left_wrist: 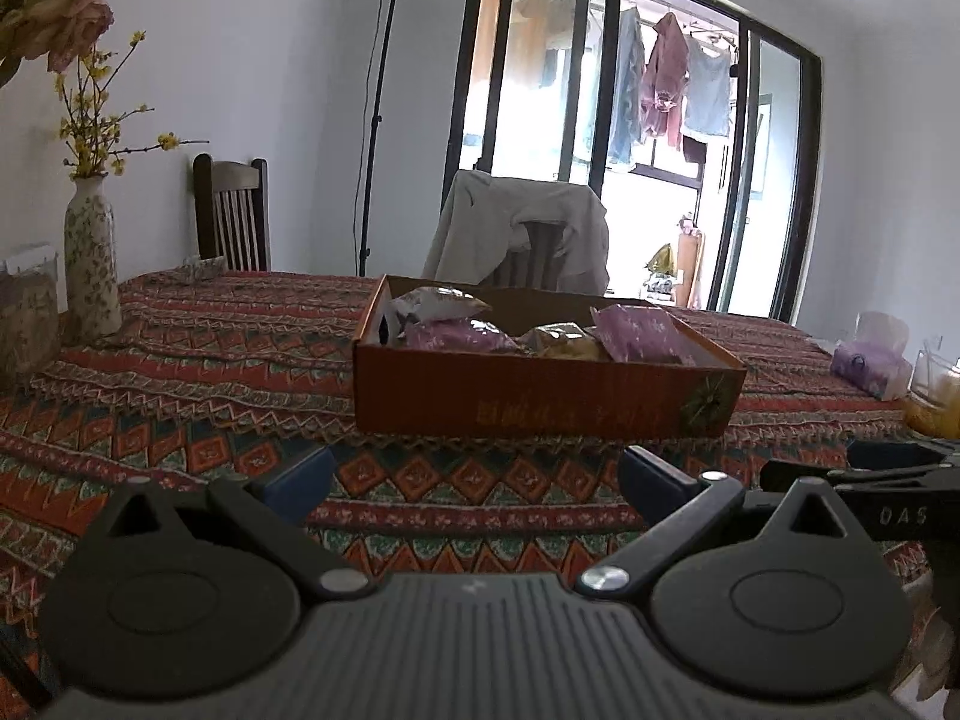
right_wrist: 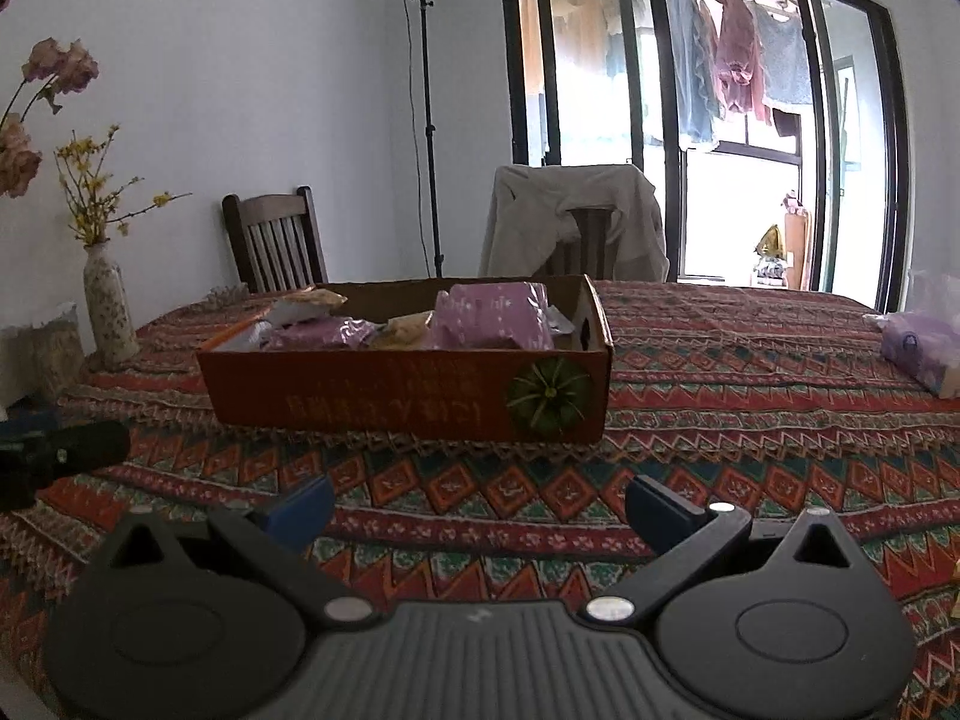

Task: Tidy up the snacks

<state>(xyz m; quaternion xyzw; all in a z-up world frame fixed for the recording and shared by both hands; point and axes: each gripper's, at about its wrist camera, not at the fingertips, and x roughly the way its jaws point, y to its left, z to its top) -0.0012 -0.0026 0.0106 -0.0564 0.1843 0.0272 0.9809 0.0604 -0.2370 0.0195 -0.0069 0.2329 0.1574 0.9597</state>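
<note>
Both tools are just hovering low over the patterned surface [right_wrist: 720,372], fingers spread wide with nothing between them: left tool [left_wrist: 477,480], right tool [right_wrist: 480,507]. The orange cardboard box [right_wrist: 408,396] sits just beyond them, mid-surface, stuffed with snack packets [right_wrist: 498,315], mostly purple ones. A tissue pack [right_wrist: 924,348] sits far right.

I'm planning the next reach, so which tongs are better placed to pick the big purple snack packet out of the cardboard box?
Probably right: the big purple snack packet lies almost straight ahead of the open right tongs, but off-centre from the left tongs.
</note>
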